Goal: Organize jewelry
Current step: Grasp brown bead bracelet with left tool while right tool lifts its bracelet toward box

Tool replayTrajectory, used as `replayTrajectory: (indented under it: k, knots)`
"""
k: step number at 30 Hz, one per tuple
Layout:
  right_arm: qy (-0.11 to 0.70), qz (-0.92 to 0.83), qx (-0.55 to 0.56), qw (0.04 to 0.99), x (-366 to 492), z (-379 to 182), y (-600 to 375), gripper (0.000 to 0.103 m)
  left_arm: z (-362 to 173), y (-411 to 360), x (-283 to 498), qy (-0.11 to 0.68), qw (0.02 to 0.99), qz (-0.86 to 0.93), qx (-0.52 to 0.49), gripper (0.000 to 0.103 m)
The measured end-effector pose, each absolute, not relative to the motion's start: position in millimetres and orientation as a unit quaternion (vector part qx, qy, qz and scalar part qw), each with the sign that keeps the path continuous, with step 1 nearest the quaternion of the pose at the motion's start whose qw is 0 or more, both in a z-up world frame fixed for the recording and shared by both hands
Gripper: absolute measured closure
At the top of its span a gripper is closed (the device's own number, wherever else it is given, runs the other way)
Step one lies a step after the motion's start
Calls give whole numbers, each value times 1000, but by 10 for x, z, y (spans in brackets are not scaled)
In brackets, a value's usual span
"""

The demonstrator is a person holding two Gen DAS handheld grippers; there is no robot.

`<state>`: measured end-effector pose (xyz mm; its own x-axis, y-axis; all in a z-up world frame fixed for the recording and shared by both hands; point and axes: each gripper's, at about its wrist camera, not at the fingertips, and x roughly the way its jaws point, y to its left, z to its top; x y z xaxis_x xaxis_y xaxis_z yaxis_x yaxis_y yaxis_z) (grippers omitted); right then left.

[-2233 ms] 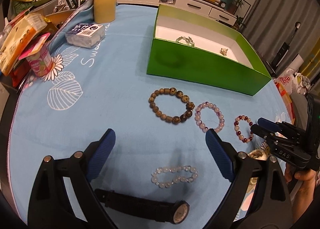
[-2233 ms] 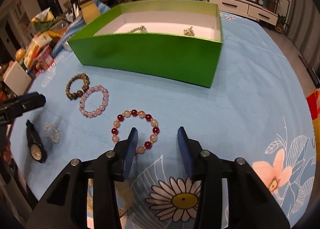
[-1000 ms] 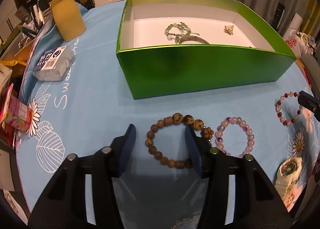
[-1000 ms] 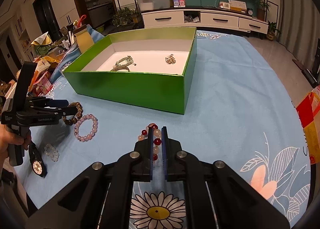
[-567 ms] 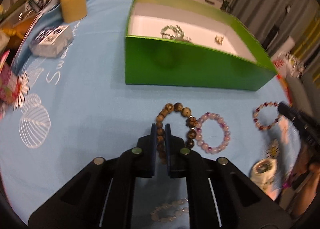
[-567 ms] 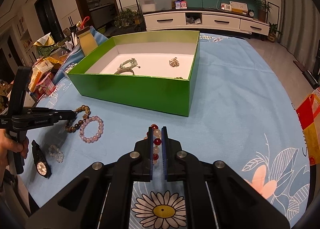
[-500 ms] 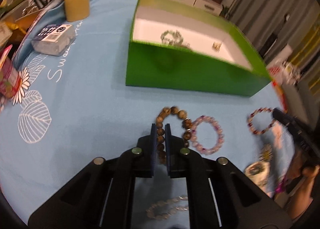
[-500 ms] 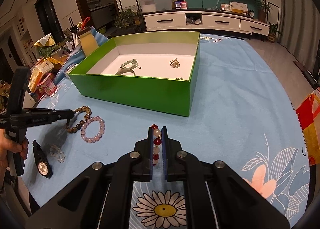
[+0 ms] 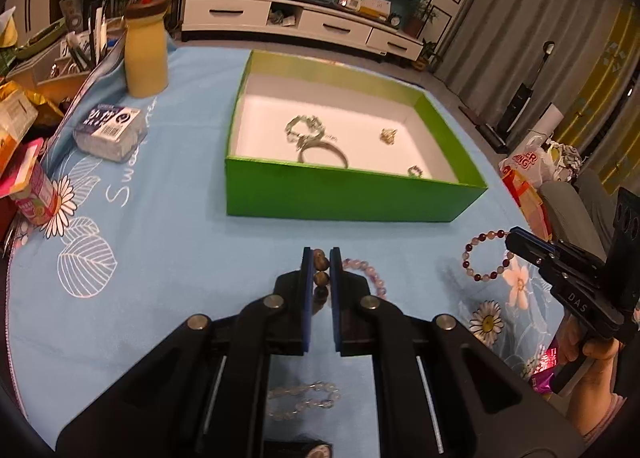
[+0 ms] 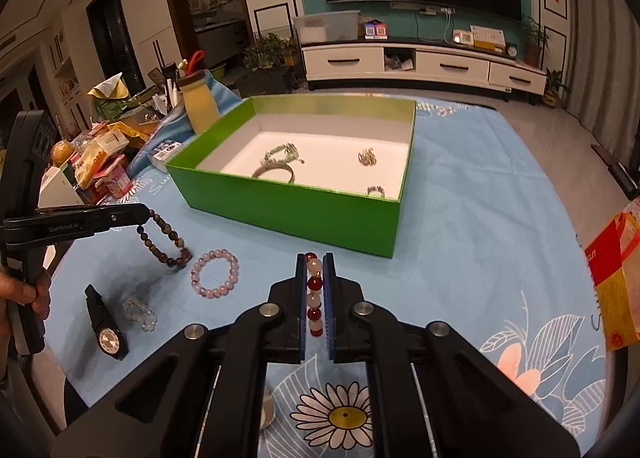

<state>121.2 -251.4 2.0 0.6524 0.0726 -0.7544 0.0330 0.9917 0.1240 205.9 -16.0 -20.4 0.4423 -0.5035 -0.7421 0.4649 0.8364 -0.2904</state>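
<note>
Left wrist view: left gripper (image 9: 321, 258) clamped on brown bead bracelet (image 10: 162, 240), lifted over blue tablecloth (image 10: 472, 218). Right gripper (image 10: 315, 264) pinching red-and-white bracelet (image 10: 314, 294). Beyond, pink bracelet (image 10: 215, 273) lying flat; farther, green box (image 10: 296, 214) holding jewelry.

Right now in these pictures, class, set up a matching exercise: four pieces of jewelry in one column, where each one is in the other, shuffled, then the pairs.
1. brown bead bracelet
2. red and white bracelet
3. pink bracelet
4. silver bangle

A. inside the green box
B. lying loose on the blue cloth
C. gripped by the left tool
D. gripped by the right tool

Pairs: 1-C, 2-D, 3-B, 4-A
</note>
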Motion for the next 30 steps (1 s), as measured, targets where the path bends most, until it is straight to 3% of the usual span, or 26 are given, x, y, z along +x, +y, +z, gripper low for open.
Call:
replayTrajectory:
  k: [30]
  knots:
    - [360, 26, 78, 929, 1783, 546, -2681, 96, 547, -744, 2541, 383, 861, -333, -25, 96]
